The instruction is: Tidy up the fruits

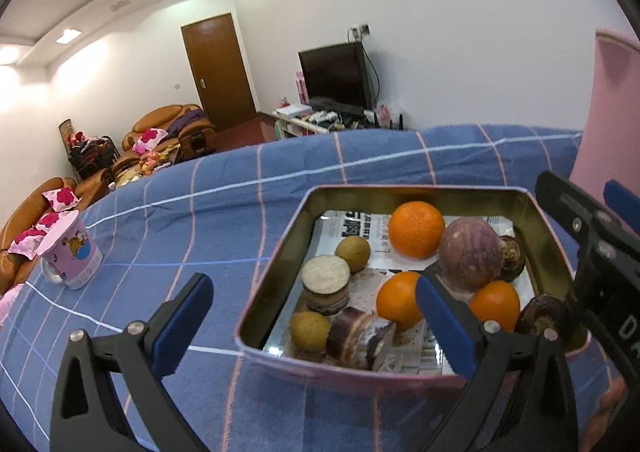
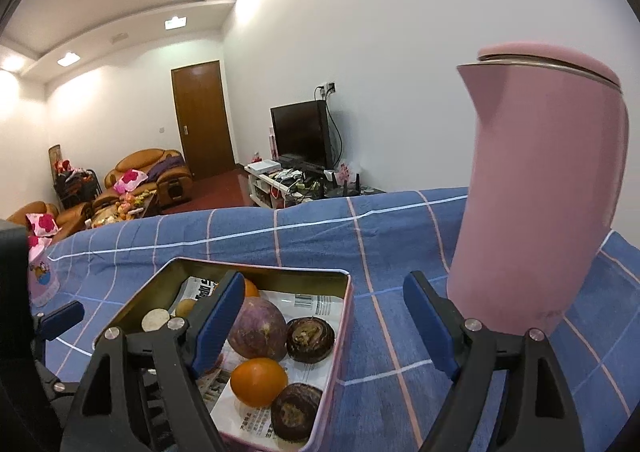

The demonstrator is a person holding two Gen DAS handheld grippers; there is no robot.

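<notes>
A pink tin box [image 1: 276,252] lined with newspaper sits on the blue checked cloth. It holds three oranges [image 1: 417,229], a purple round fruit [image 1: 470,254], two small brown round fruits [image 1: 353,253], dark brown ones [image 1: 512,257] and cut slices [image 1: 325,284]. My left gripper [image 1: 316,322] is open and empty, its fingers astride the box's near left wall. My right gripper [image 2: 324,322] is open and empty above the box's right rim [image 2: 347,316]; the purple fruit [image 2: 259,329], an orange [image 2: 259,381] and two dark fruits [image 2: 310,339] lie under it. The right gripper [image 1: 592,236] also shows at the right edge of the left wrist view.
A tall pink kettle [image 2: 540,192] stands on the cloth just right of the box, close to my right finger. A pink cartoon cup [image 1: 72,256] stands on the cloth at the far left. The table's far edge runs behind the box; sofas and a TV lie beyond.
</notes>
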